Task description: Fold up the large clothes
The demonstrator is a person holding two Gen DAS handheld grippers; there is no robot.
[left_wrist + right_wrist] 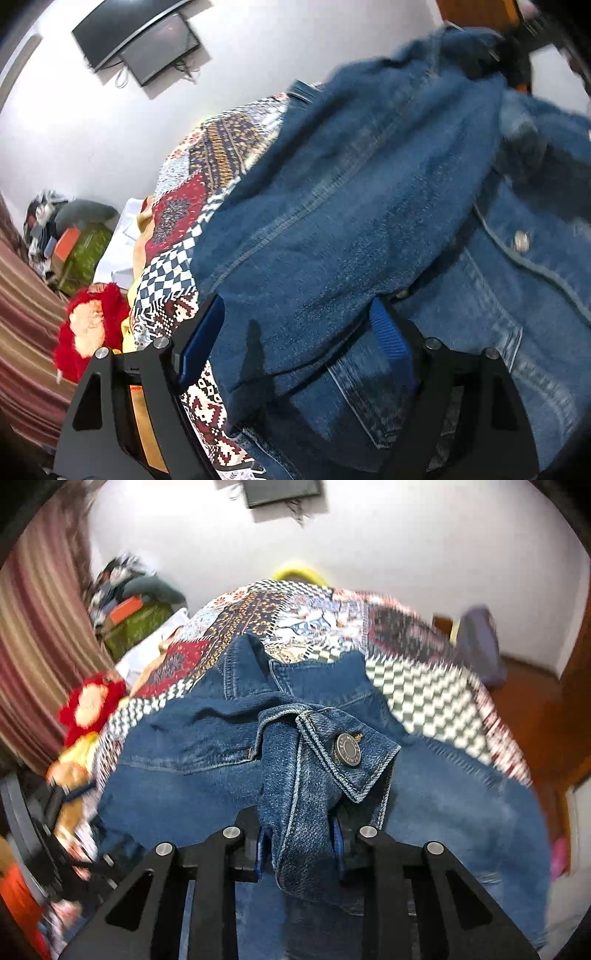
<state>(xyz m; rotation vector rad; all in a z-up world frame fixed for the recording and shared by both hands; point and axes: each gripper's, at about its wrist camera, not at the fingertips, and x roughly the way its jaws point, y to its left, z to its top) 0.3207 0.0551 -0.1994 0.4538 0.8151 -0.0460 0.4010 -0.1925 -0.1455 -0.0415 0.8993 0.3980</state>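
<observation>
Denim jacket (207, 760) was spread on the patchwork bedspread (424, 698). Its cuff (332, 760) was clamped in the right gripper (300, 849); the left gripper (295, 332) was parted around the sleeve. Sleeve fold-in judged underway; laying it flat needed next.

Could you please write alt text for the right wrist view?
The right gripper is shut on a bunched cuff of a blue denim jacket, its metal button facing the camera. The jacket lies on a patchwork bedspread.
</observation>
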